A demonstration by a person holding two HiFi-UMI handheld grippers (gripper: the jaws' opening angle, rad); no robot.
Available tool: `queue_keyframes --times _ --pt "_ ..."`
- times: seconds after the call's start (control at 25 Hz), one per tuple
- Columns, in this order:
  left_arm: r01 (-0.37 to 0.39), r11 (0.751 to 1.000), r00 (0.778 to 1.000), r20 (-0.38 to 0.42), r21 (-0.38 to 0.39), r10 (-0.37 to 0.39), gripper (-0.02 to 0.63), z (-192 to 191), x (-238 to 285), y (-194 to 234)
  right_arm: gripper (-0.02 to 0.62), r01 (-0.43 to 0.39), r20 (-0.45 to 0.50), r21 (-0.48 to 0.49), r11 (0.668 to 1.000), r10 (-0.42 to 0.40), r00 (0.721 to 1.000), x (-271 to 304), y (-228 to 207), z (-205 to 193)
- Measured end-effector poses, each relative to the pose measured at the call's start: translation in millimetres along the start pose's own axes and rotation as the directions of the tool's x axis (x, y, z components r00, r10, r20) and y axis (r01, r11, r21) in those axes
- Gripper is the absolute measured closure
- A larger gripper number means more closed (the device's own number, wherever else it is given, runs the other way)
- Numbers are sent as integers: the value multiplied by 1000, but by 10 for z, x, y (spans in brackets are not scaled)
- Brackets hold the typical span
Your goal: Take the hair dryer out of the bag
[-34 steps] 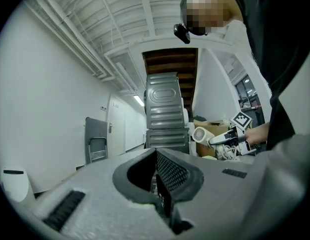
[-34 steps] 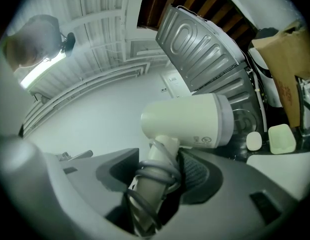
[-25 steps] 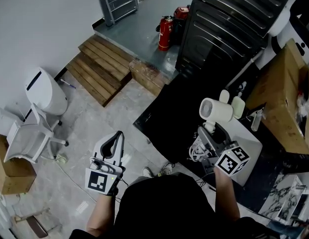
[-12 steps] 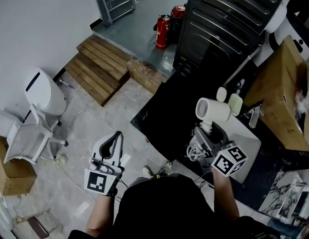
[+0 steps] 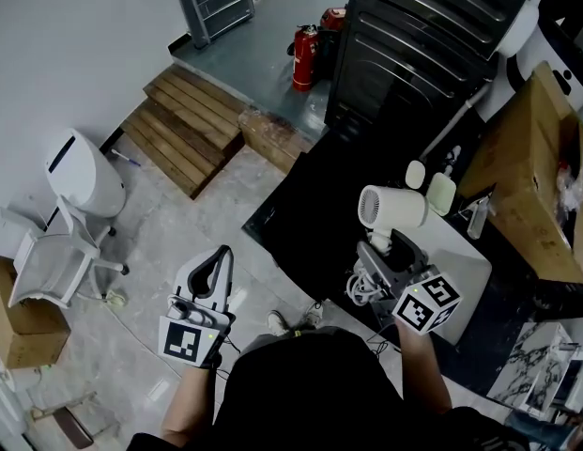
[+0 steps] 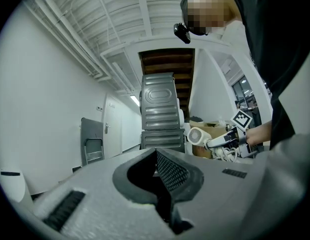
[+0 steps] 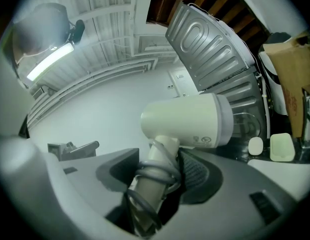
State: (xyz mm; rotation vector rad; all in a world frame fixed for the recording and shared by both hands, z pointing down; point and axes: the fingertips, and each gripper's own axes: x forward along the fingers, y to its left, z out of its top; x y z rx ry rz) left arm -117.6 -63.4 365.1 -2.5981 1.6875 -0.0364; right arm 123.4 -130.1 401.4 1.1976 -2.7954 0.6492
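Right gripper view puts the pads (image 7: 197, 176) of your right gripper (image 7: 162, 164) clamped on the handle of the hair dryer (image 7: 187, 121), one on each side. The jaws stand fairly wide because the handle is thick and the grey cord (image 7: 140, 200) is wound round it, so you are squeezing cord and handle together. That keeps the cord from dangling. Gripping low on the handle leaves the cream barrel free above the jaws, lying crosswise, where it can't be crushed.

From the head view, you hold the dryer in the air above a white board (image 5: 465, 275) on the black table (image 5: 314, 205), touching neither. I can't make out any bag around or under it, so I judge the dryer to be out already and only a set-down left. Two small pale bottles (image 5: 441, 194) stand just beyond the barrel; mind them if you lower it forward.

Your left gripper (image 6: 157, 176) has its jaws pressed together on nothing. You hold it level over the floor, well apart from the table, likely so it stays out of the right hand's way.
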Motion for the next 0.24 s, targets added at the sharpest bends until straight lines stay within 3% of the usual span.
queue_keyframes --times 0.24 --pt "-8 1000 1000 1 4 8 584 12 11 -27 348 -7 0 6 1000 7 1000 -16 -18 16"
